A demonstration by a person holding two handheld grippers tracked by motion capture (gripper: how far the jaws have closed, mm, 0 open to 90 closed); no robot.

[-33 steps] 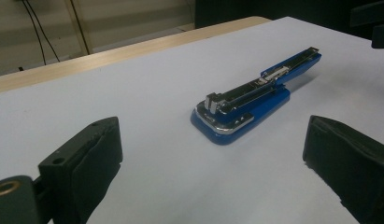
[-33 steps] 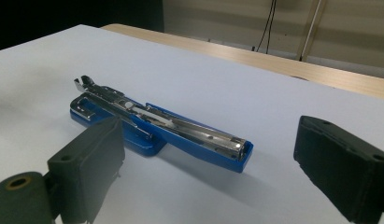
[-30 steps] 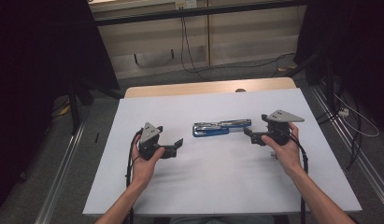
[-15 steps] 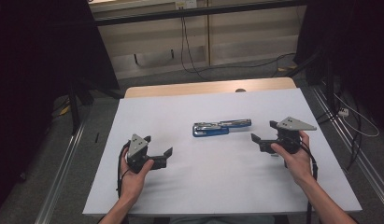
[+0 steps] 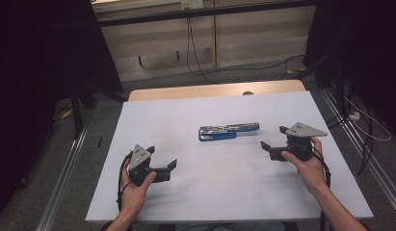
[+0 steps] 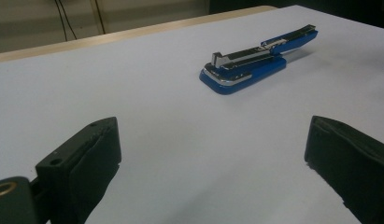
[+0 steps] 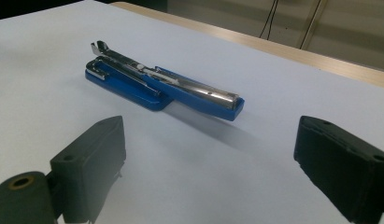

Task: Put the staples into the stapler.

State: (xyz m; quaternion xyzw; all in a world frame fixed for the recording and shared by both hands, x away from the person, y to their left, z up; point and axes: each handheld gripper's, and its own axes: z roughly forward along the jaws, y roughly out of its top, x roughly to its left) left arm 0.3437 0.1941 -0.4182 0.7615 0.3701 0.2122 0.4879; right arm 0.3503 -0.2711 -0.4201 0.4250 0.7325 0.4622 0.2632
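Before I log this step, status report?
Left gripper open, empty. Right gripper open, empty. Stapler flat on table, swung open, between both, untouched. Nothing in the way.

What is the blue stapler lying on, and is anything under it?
The opened blue-and-chrome stapler lies directly on the white table cover, whose wooden tabletop shows at the far edge. Whatever lies beneath its flat base is hidden.

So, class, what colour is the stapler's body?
Blue, with silver metal parts: the stapler shows best in the right gripper view.
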